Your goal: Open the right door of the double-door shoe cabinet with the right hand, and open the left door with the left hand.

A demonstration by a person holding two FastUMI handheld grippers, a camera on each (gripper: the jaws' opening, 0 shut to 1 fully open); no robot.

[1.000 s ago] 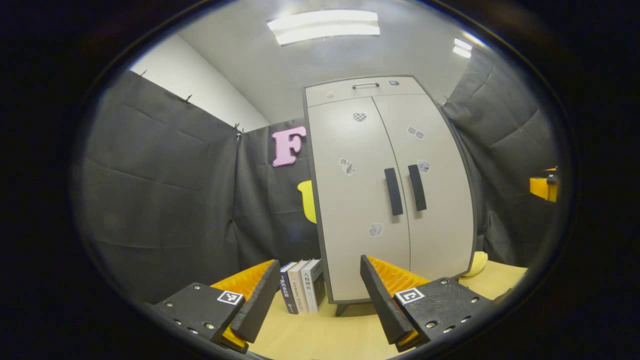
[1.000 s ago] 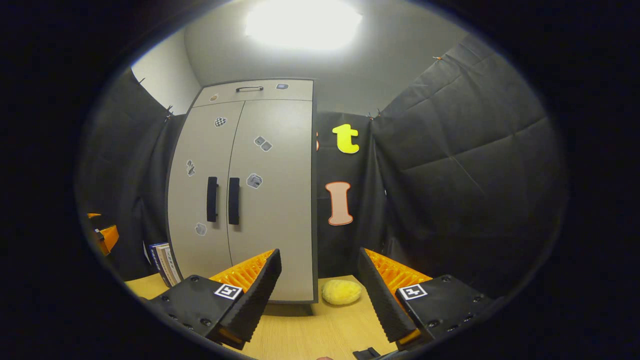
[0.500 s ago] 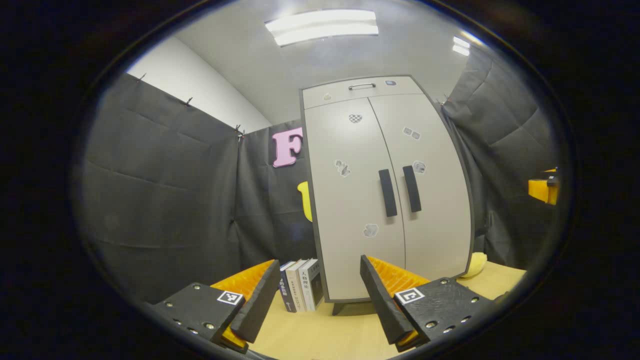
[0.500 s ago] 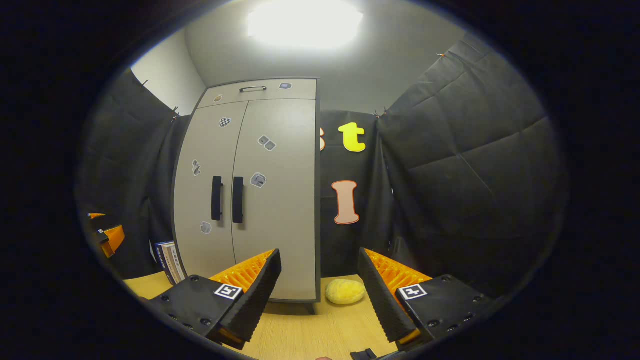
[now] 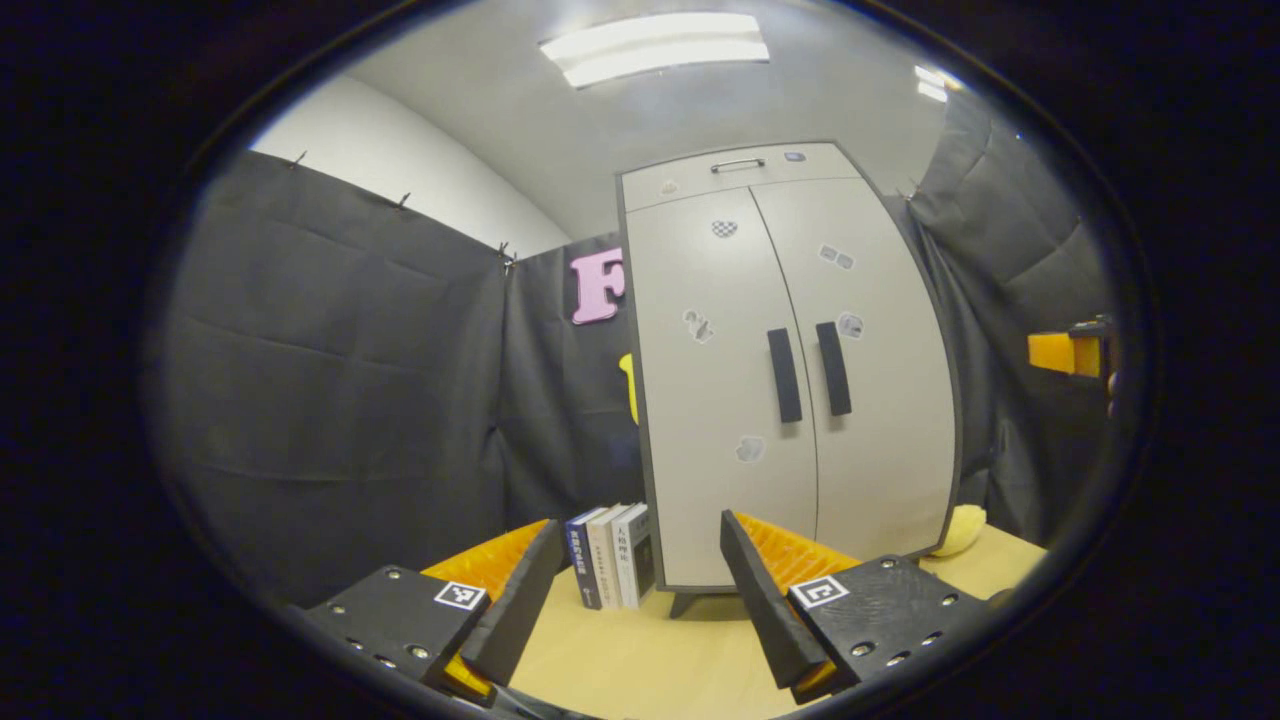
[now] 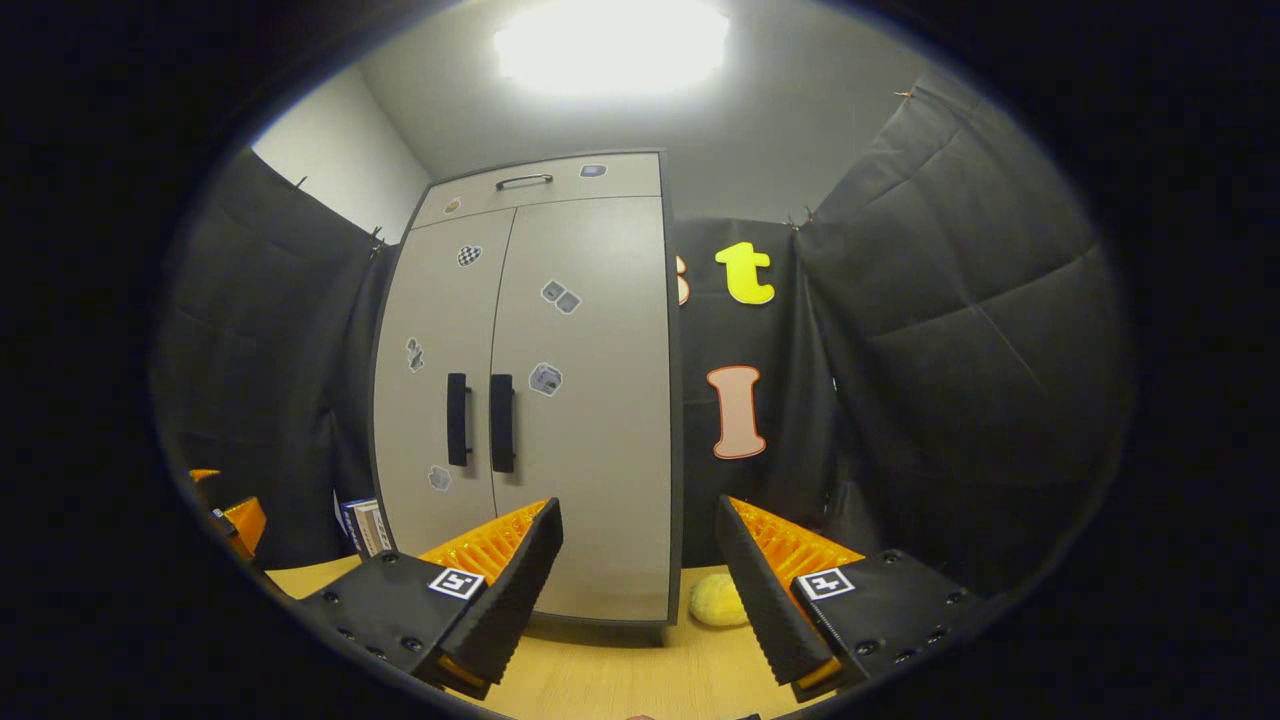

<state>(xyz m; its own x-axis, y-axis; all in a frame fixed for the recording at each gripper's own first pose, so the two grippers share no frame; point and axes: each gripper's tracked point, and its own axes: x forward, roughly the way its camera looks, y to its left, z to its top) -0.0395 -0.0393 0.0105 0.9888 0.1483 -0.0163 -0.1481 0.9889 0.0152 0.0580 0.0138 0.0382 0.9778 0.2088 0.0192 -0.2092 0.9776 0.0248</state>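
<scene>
Meanwhile, little had changed beyond the framing: over the last second the tall pale-grey double-door shoe cabinet [image 5: 790, 370] had drifted slightly in both views and sat a touch higher and larger in the right gripper view, which suggested both hands were only starting to close in on it. Both doors were flush and shut, so neither half of the task had begun. The left gripper [image 5: 640, 590] had its black, orange-backed fingers spread wide apart with nothing between them, well short of the black vertical handle of the left door [image 5: 784, 375]. The right gripper [image 6: 640, 590] was likewise wide apart and empty, pointing to the right of the cabinet, with the black vertical handle of the right door [image 6: 501, 423] off to its left; judging by that, it needed to swing left before it could take the handle. The left gripper view showed the row of upright books [image 5: 612, 557] beside the cabinet's left foot on the light wooden worktop [image 5: 640, 660], and the other gripper's orange body at the far right edge. The right gripper view gave a clearer sight of the yellow sponge-like lump [image 6: 716, 600] just beside the cabinet's right foot.
</scene>
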